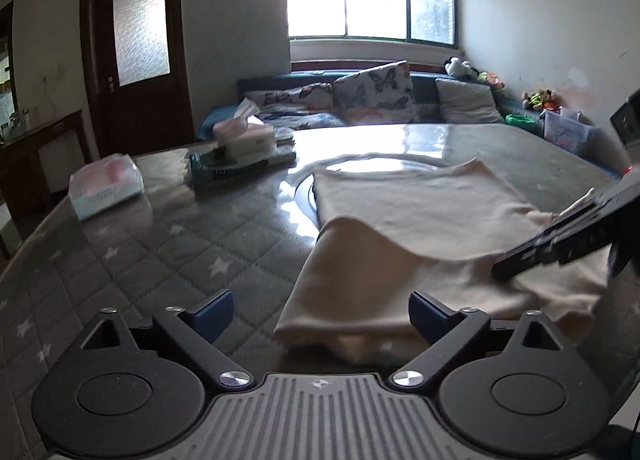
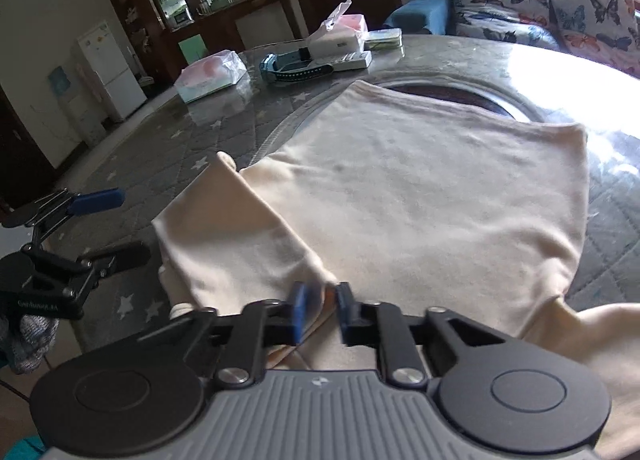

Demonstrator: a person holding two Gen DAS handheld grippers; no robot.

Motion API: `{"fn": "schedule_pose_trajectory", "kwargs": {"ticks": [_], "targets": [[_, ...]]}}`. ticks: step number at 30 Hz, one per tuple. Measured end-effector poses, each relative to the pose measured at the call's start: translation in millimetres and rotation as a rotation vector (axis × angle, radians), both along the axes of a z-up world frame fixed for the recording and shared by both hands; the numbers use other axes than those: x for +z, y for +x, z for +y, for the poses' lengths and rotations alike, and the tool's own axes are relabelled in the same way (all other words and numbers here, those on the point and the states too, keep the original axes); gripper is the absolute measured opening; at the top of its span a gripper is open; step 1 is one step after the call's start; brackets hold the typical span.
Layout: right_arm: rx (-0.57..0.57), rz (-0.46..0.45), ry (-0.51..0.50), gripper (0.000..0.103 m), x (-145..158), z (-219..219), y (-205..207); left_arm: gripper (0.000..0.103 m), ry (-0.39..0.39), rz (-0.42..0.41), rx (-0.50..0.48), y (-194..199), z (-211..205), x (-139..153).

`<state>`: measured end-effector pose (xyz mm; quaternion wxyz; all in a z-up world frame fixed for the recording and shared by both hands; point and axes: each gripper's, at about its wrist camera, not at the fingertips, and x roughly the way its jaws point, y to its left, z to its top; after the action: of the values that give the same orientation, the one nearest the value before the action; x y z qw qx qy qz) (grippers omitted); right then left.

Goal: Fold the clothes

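A cream garment (image 1: pixel 420 227) lies on the glass-topped table, with one sleeve folded over its near left part. It fills the middle of the right wrist view (image 2: pixel 420 195). My left gripper (image 1: pixel 322 314) is open and empty, its fingers astride the sleeve's near corner; it also shows at the left of the right wrist view (image 2: pixel 116 223). My right gripper (image 2: pixel 320 310) is shut on a fold of the garment at its near edge, and its dark body shows at the right of the left wrist view (image 1: pixel 568 240).
Tissue packs (image 1: pixel 106 185) (image 2: pixel 212 73), a tissue box (image 1: pixel 244 139) and a blue watch (image 2: pixel 296 67) sit at the table's far left. A sofa with butterfly cushions (image 1: pixel 372 91) stands behind the table. A dark door (image 1: pixel 136 43) and sideboard are at left.
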<state>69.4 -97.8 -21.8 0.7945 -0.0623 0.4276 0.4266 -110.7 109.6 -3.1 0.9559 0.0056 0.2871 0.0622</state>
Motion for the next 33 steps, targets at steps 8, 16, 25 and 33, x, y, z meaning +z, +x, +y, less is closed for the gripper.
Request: {"fn": "schedule_pose_trajectory", "kwargs": {"ticks": [8,16,25,33], "targets": [[-0.006,-0.108,0.061,0.004,42.5,-8.9,-4.6,0.091,0.019,0.022,-0.021,7.1,-4.2,-12.4],[-0.010,-0.221,0.119,0.004,96.6,-19.6,-8.9,0.083,0.057,0.028,-0.048,12.3,-10.1,-18.5],[-0.074,-0.225,0.104,0.003,104.5,-34.6,-8.9,0.074,0.103,0.031,-0.061,11.4,-13.4,-22.1],[-0.100,-0.110,-0.028,0.013,44.2,-35.5,3.3,0.079,0.053,0.041,-0.089,6.4,-7.0,-11.8]]}}
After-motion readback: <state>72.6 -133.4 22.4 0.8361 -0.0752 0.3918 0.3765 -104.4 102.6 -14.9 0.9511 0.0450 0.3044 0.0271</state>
